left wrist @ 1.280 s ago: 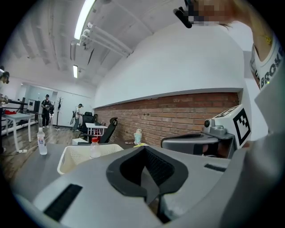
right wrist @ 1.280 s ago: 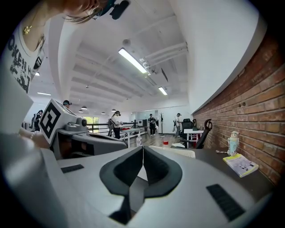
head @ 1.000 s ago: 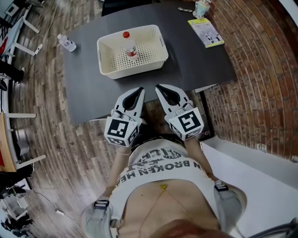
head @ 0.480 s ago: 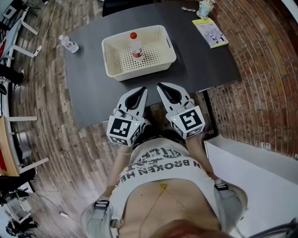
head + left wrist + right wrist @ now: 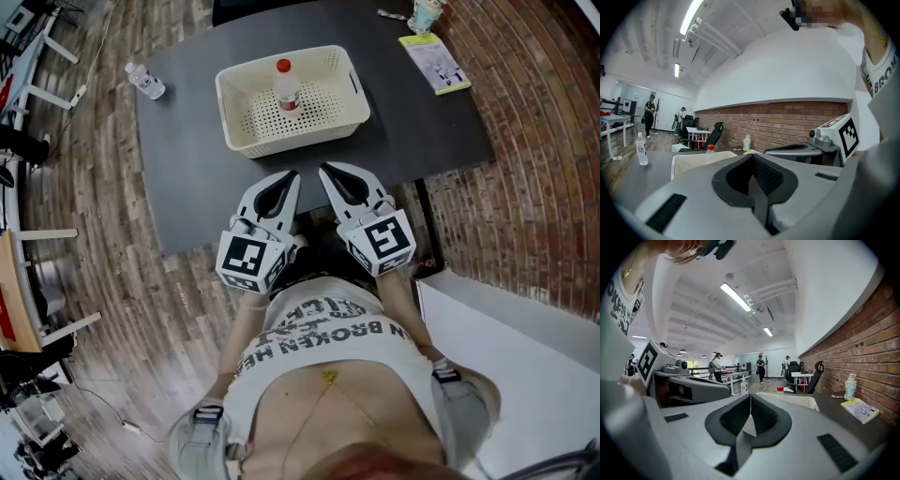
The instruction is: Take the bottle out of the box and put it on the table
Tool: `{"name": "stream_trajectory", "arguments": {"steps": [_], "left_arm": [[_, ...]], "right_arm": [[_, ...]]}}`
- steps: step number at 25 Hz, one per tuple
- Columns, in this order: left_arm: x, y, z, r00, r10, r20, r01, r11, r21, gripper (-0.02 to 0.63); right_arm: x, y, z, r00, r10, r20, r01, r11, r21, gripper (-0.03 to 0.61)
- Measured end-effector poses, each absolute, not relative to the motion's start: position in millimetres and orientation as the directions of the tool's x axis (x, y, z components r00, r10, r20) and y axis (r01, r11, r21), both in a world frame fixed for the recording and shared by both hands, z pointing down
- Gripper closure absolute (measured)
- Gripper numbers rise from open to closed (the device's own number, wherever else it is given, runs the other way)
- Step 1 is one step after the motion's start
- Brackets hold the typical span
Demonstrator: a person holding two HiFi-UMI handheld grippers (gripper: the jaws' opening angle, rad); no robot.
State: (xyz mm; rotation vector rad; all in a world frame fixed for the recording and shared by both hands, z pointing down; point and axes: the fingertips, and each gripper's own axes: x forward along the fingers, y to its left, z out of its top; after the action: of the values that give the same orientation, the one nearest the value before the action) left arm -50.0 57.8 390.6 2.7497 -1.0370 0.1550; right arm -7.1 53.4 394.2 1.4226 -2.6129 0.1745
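Both claws closed, nothing gripped: left gripper (image 5: 287, 180) and right gripper (image 5: 326, 174) held side by side at near edge of table (image 5: 187, 178). Bottle (image 5: 286, 84), red cap, stood upright in box (image 5: 246, 141), toward its far wall, well apart from grippers.

Risks judged:
- jaws not opened before reach, bottle knocked over
- box rim caught on lift, light box dragged along
- fill level not readable, so bottle possibly light and easily tipped
- second bottle (image 5: 146, 81) at far left mistaken for target
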Motion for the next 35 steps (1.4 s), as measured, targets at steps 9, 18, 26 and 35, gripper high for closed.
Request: {"name": "stream_trajectory", "arguments": {"steps": [9, 18, 26, 35], "left_arm": [[-49.5, 34.0, 392.5, 0.712, -0.68, 0.175, -0.702, -0.695, 0.153, 0.606], [-32.2, -9.6, 385.8, 0.693, -0.695, 0.19, -0.72, -0.679, 0.144, 0.606], [-14.2, -37.4, 385.5, 0.683, -0.703, 0.197, -0.73, -0.666, 0.155, 0.606], [-1.0, -61.5, 380.5, 0.645, -0.735, 0.207, -0.764, -0.629, 0.147, 0.606]], "right_arm": [[-8.9, 21.9, 391.4, -0.586, -0.791, 0.176, -0.806, 0.592, -0.025, 0.569], [-0.9, -23.2, 384.3, -0.631, -0.758, 0.165, -0.772, 0.635, -0.037, 0.569], [13.3, -52.3, 382.6, -0.648, -0.741, 0.177, -0.756, 0.653, -0.039, 0.569], [34.2, -82.8, 376.2, -0.673, -0.718, 0.175, -0.733, 0.679, -0.037, 0.569]]}}
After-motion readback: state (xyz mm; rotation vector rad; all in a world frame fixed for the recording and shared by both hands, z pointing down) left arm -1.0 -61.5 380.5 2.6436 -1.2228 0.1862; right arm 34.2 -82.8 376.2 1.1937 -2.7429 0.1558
